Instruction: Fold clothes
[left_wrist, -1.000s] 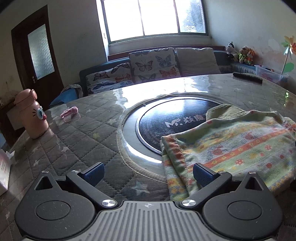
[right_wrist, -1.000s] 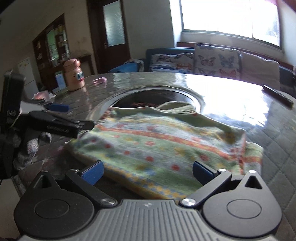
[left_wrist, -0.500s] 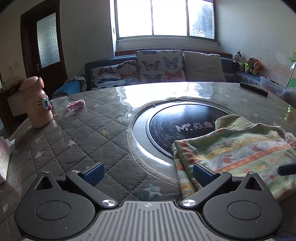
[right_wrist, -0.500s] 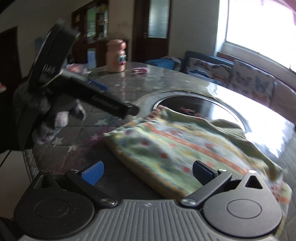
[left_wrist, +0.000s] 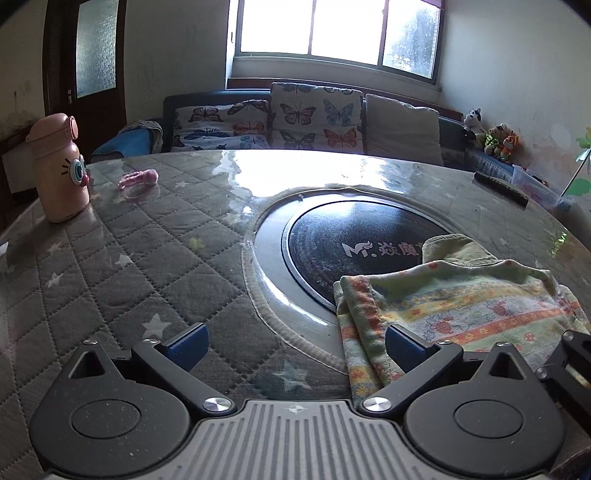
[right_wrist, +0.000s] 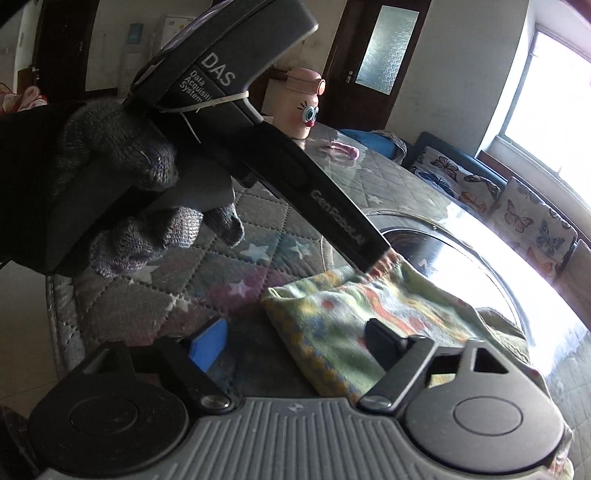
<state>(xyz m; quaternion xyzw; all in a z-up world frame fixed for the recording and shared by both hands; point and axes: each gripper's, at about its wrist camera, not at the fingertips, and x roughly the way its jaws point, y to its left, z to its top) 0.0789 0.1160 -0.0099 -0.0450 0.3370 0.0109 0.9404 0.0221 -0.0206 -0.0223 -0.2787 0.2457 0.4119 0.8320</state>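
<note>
- The left gripper (left_wrist: 293, 341) has its blue-padded fingers spread wide and holds nothing. Its right finger pad (left_wrist: 400, 346) sits over the near left edge of the garment (left_wrist: 461, 314), while its left pad hangs over the bare quilted table cover (left_wrist: 110, 266).
- I judge this spread, low stance suits a grab at the garment's left edge, or a release just made there; the pictures fit both.
- The right gripper (right_wrist: 295, 341) is also spread and empty, with the garment's near corner lying between its fingers. Its right finger (right_wrist: 384, 341) overlaps the cloth.
- In the right wrist view, a gloved hand (right_wrist: 122, 177) at ten o'clock grips the left tool, whose long body slants down toward the cloth's far corner at one o'clock.
- The garment, a pale green knit with orange and yellow patterned bands, lies flat on the round table, partly over the dark central hob disc (left_wrist: 354, 251).
- It already shows a doubled left edge with layers stacked, so it lies at least partly folded.
- In the left wrist view its long axis runs from nine to three o'clock, bands following that line, the folded edge facing nine o'clock.
- A plain green flap (left_wrist: 454, 251) pokes out at twelve o'clock.
- Further out, a pink bottle (left_wrist: 59, 170) stands at ten o'clock, well apart.
</note>
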